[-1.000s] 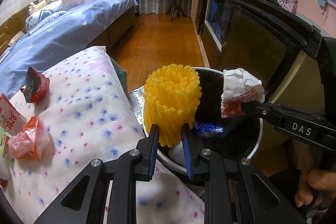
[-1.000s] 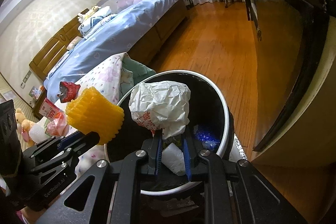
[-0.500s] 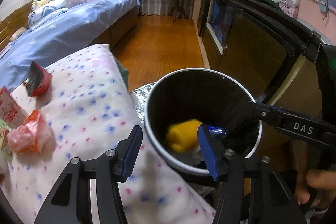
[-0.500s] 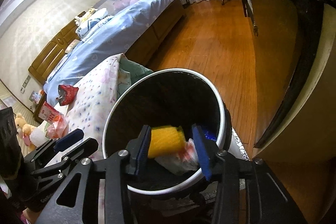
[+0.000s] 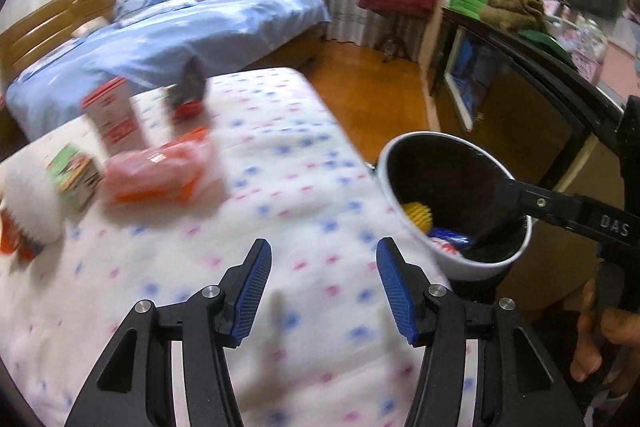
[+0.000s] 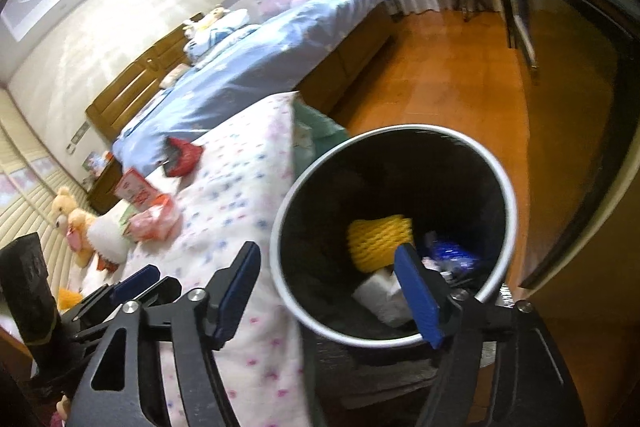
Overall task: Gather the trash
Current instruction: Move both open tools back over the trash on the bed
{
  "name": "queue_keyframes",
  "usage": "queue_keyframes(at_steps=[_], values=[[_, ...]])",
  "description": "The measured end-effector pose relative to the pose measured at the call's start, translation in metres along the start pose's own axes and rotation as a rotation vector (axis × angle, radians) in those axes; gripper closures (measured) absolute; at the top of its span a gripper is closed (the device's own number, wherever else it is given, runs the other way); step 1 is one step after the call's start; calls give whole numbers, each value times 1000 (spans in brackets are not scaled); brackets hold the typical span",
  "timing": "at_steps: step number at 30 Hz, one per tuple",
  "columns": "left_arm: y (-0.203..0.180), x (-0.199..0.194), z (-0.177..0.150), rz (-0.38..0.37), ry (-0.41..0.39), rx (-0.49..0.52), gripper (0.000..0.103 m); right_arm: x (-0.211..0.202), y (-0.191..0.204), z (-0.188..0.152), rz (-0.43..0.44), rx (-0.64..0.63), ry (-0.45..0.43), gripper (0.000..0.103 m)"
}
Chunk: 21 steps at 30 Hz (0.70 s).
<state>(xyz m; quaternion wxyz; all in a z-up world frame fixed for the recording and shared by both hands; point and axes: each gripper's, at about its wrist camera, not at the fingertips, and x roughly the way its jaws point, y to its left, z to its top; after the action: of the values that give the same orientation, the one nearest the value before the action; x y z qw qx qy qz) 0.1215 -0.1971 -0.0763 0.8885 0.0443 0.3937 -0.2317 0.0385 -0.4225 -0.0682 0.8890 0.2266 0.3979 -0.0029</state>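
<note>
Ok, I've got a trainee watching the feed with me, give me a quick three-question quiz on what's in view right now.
1. True or false: the yellow foam net lies inside the bin.
2. Which is holding something: A) left gripper B) right gripper C) neither?
3. Name one piece of trash not yet collected from the flowered cover.

Key:
1. True.
2. C; both are empty, the right one's jaws opening.
3. The orange-red bag, the red-and-white carton or the dark red wrapper.
</note>
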Motion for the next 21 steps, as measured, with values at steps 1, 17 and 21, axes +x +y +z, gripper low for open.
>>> queue_keyframes(at_steps=[1, 17, 21], values=[[6, -5, -4, 9, -4, -15, 48, 1, 5, -1, 9, -9, 2, 28], [92, -58, -32, 163, -41, -163, 47, 36, 91, -23, 133, -158, 72, 24], [115, -67, -39, 207, -42, -196, 45, 50, 106, -28, 153, -167, 99, 24]])
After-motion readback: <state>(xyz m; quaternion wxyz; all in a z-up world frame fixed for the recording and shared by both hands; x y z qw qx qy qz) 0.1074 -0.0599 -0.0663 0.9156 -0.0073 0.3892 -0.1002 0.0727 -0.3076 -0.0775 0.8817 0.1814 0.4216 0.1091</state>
